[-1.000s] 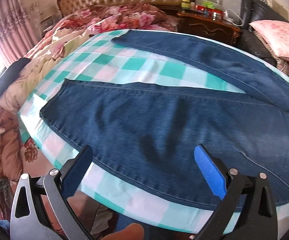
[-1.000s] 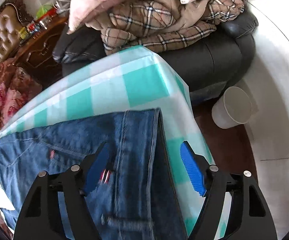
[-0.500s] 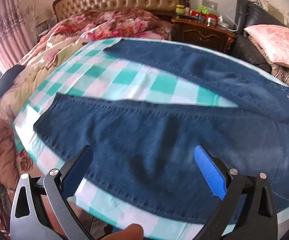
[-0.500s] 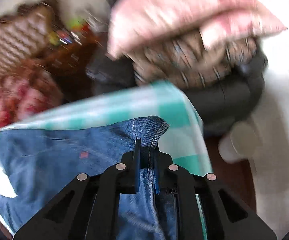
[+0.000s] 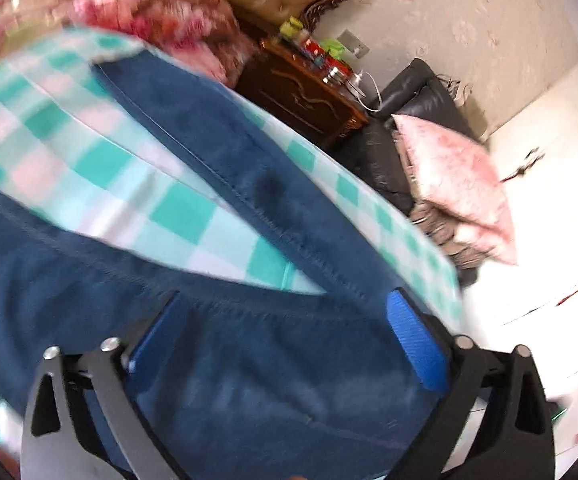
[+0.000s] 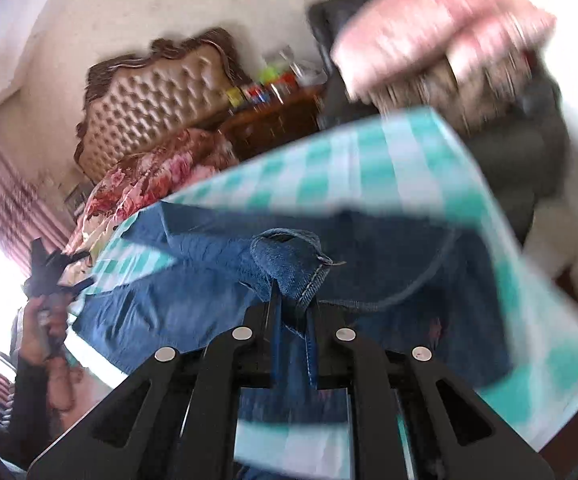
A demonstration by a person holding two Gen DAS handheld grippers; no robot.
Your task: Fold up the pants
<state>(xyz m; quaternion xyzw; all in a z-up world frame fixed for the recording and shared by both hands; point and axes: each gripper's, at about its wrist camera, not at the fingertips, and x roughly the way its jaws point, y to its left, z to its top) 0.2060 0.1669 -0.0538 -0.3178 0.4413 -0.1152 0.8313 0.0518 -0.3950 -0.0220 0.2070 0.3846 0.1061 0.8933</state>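
Blue jeans [image 5: 249,352] lie spread on a table covered by a green-and-white checked cloth [image 5: 137,184], the two legs splayed apart. My left gripper [image 5: 285,328] is open above the near leg, close to the crotch, touching nothing. My right gripper [image 6: 291,308] is shut on the jeans' waistband corner [image 6: 289,256] and holds it lifted off the cloth, the denim bunched above the fingers. The rest of the jeans [image 6: 193,272] still lies flat. My left gripper also shows small at the far left in the right wrist view [image 6: 49,272].
A bed with a floral quilt [image 6: 153,176] and tufted headboard [image 6: 157,100] stands beyond the table. A dark wooden nightstand [image 5: 301,88] with small items is behind it. A black sofa [image 5: 409,120] holds a pink pillow [image 5: 457,184] and a plaid blanket.
My right gripper closed on the waistband and has lifted and swung it up and to the left. My left gripper moved right along the near leg toward the crotch, staying open.
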